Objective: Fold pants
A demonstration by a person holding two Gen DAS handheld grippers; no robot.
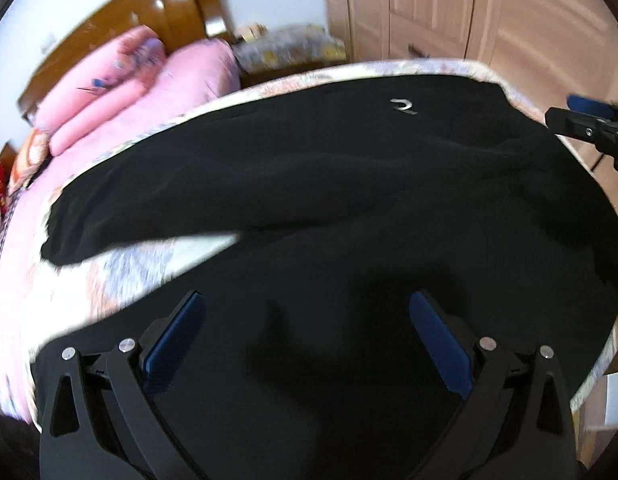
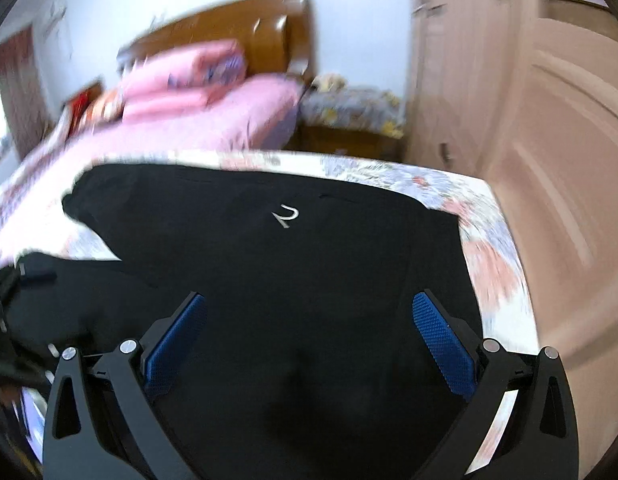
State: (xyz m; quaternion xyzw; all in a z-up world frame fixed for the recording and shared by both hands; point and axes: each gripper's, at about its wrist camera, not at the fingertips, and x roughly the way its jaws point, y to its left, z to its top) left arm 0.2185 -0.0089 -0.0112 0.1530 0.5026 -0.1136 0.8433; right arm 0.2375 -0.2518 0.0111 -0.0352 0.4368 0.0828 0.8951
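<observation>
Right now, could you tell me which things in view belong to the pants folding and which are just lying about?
Job:
black pants
left claw, open
right claw, open
floral bedspread

Lying about:
pink quilts
wooden headboard
wardrobe

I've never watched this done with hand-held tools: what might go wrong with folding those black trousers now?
The trousers lie close to the bed's edge, so a tug might slide them off. Both pairs of fingers are open and hold nothing; black on black cloth, they could pinch only one layer. The legs lie apart, so the fold may end crooked.
</observation>
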